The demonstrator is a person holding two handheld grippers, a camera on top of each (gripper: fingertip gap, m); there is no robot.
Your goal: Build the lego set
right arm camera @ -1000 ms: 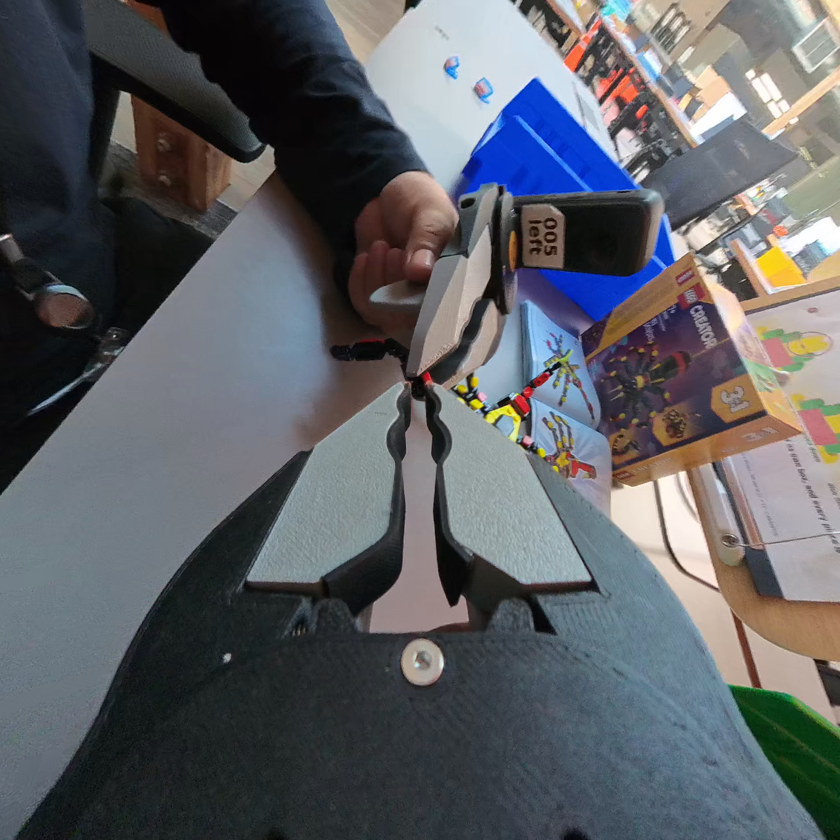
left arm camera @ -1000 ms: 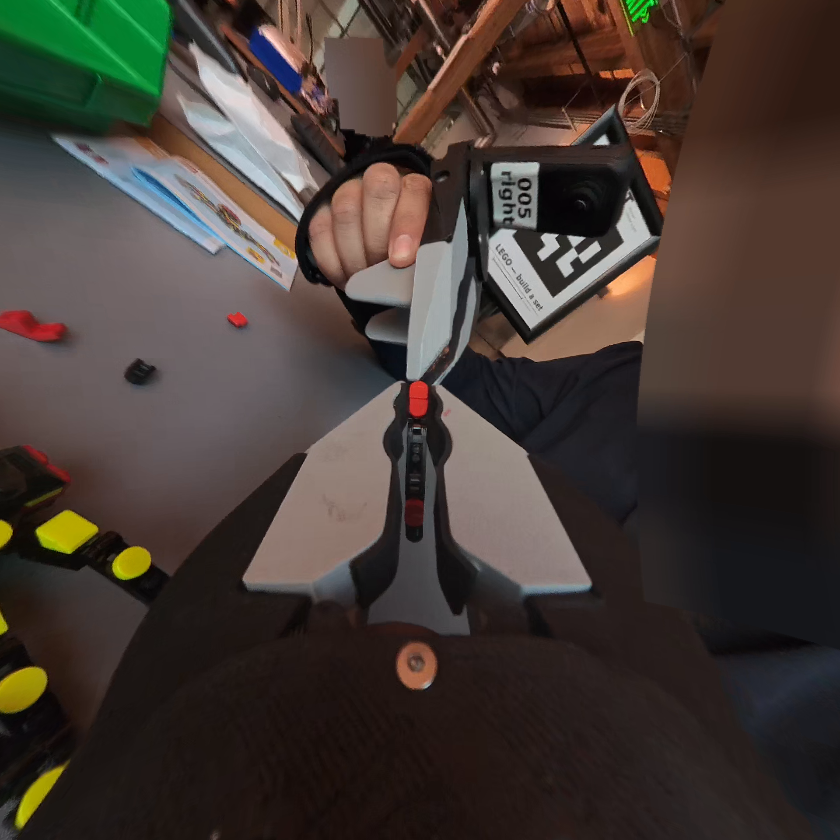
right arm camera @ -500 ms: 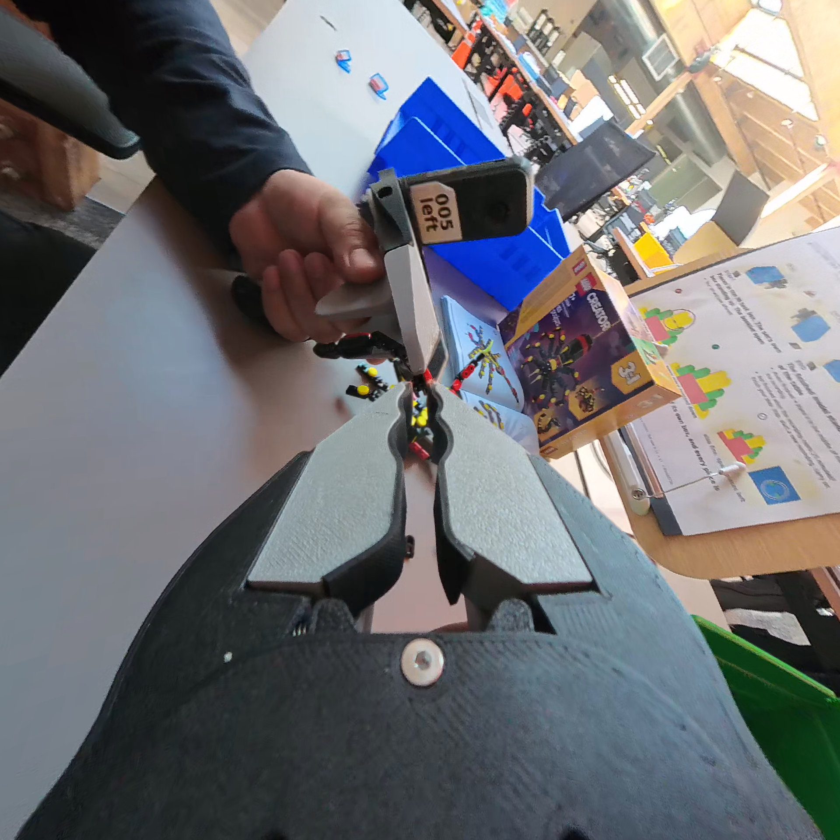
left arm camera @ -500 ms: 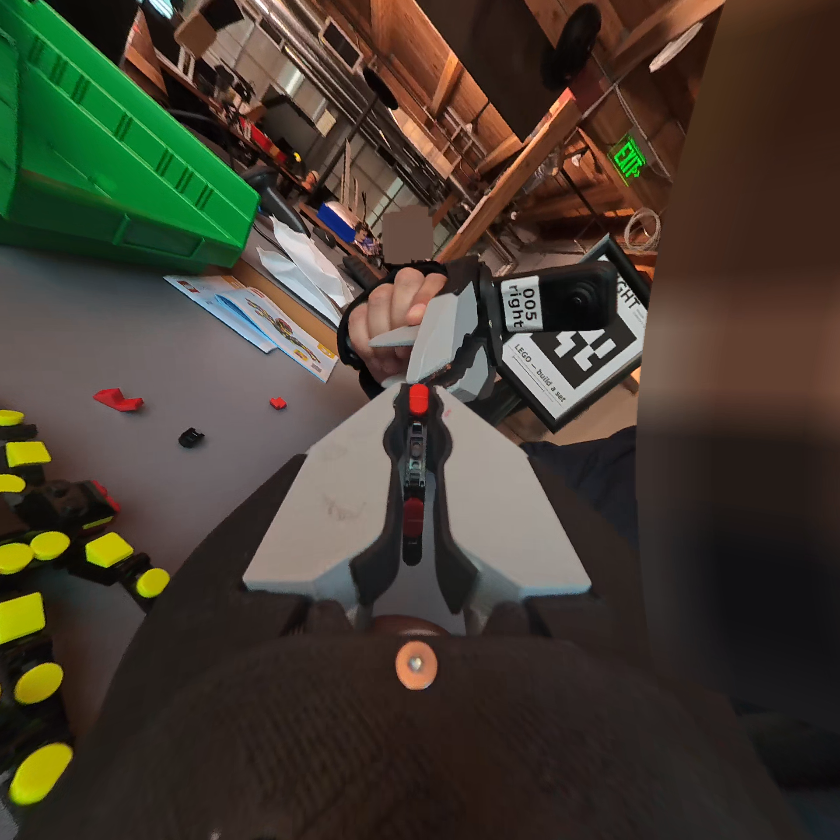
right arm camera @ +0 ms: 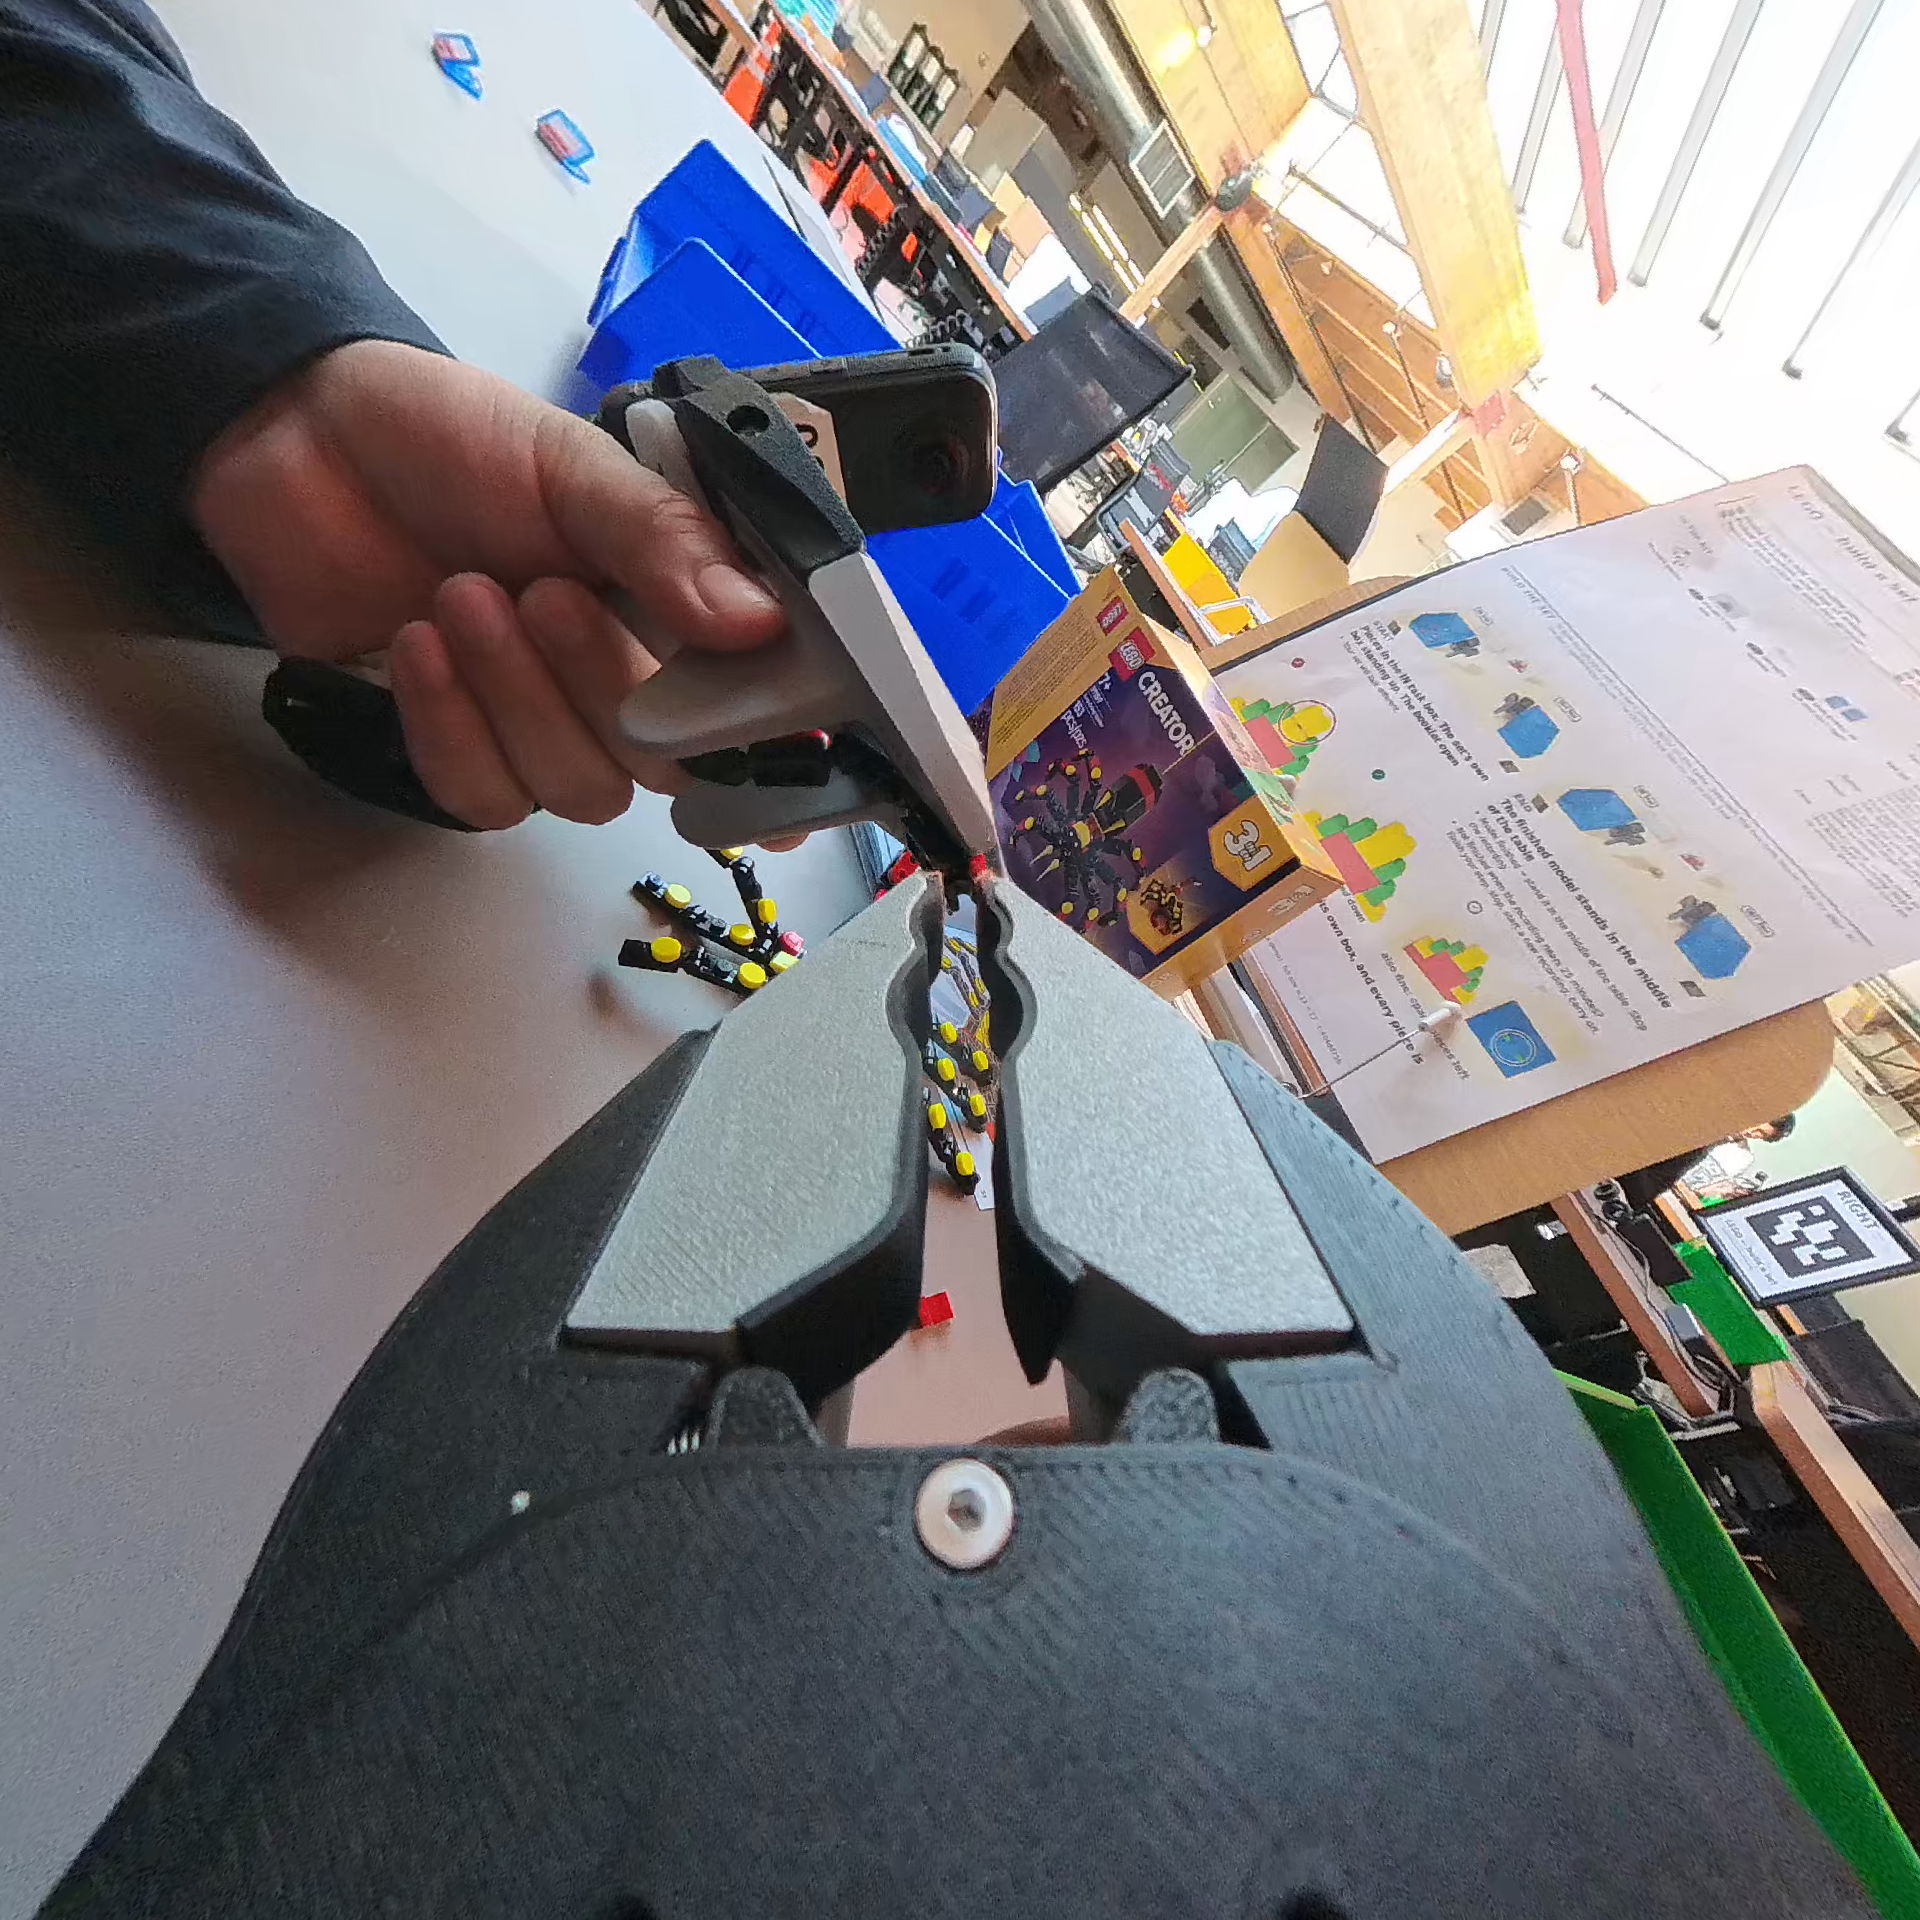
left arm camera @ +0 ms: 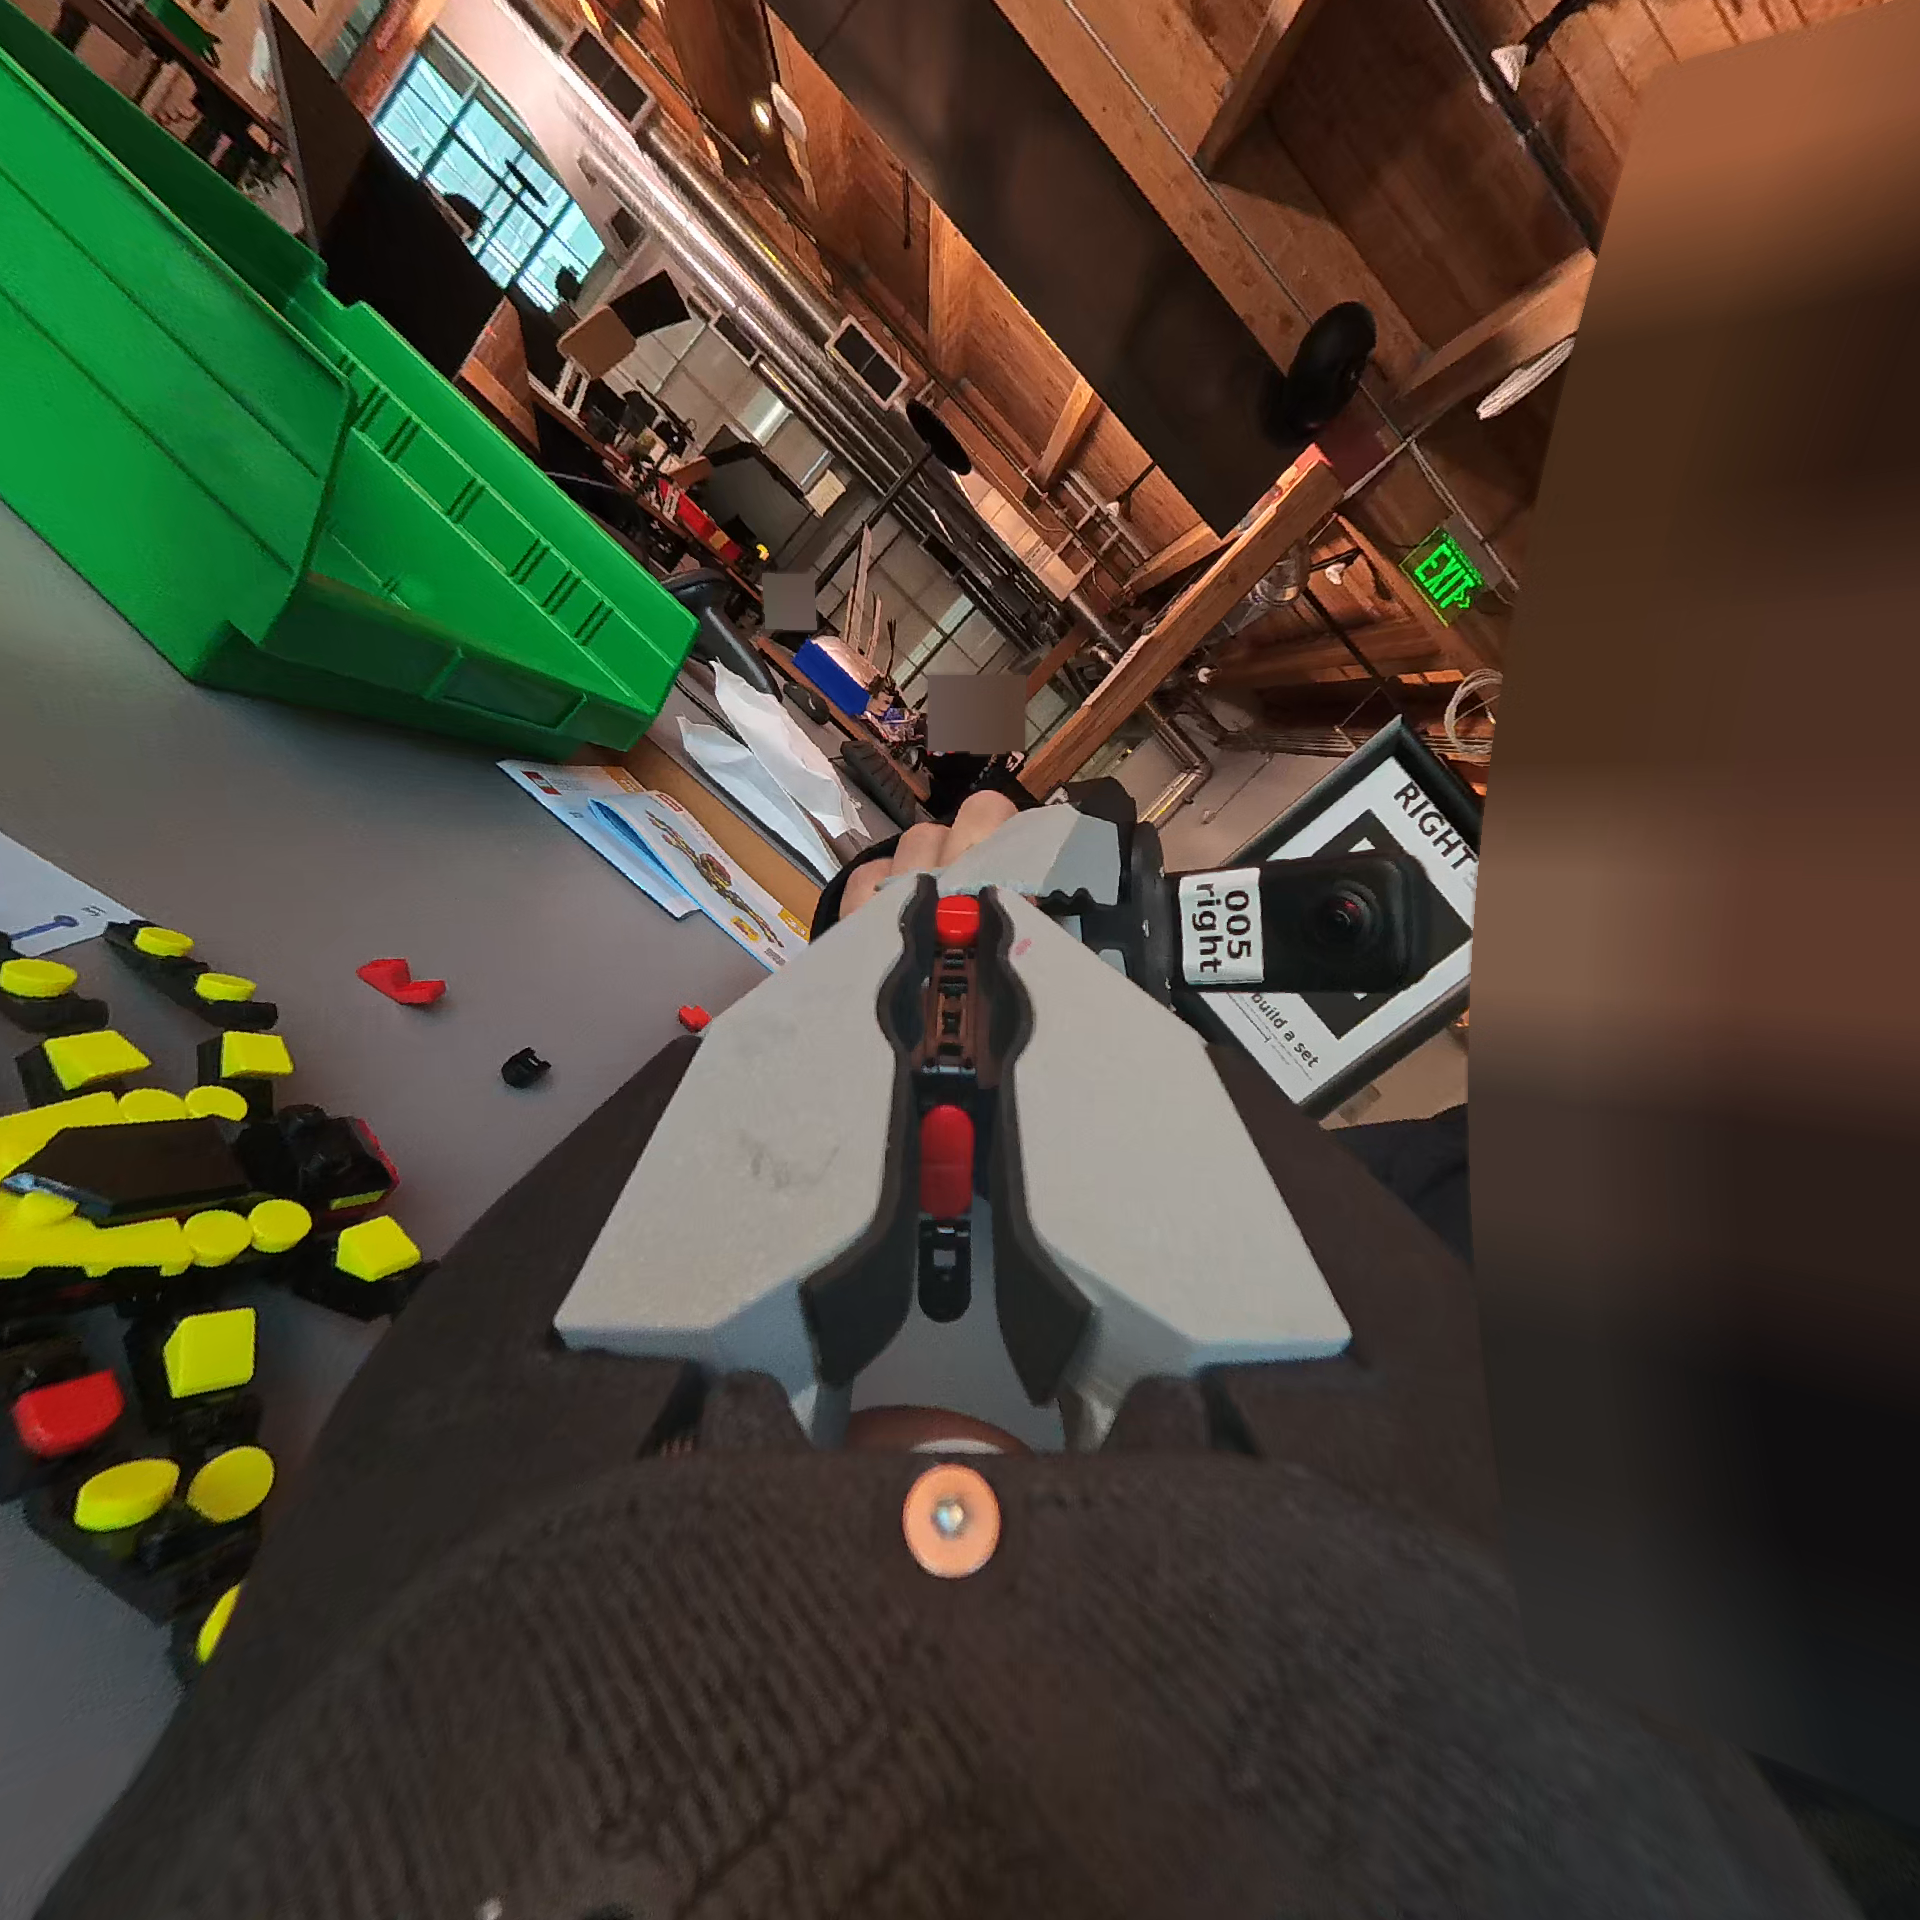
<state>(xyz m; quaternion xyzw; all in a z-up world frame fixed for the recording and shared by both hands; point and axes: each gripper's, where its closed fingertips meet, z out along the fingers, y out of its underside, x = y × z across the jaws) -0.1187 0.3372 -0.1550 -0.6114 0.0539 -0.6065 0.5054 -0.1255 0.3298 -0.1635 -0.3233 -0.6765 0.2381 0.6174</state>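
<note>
The left claw (left arm camera: 954, 940) pinched a thin, jointed black-and-red lego limb (left arm camera: 945, 1081) lengthwise, above the grey counter (left arm camera: 312, 894). The right claw (right arm camera: 961, 896), nearly closed, met its red tip. Light but bendy, probably; best held near joints.

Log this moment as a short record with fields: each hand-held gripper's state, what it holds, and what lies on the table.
left hand-held gripper: shut on the black and red leg piece
right hand-held gripper: tips nearly together at the leg's red end; grip unclear
table: grey
model: yellow and black lego build, unfinished
loose parts: red piece, black piece
other: green bin, set box
</note>
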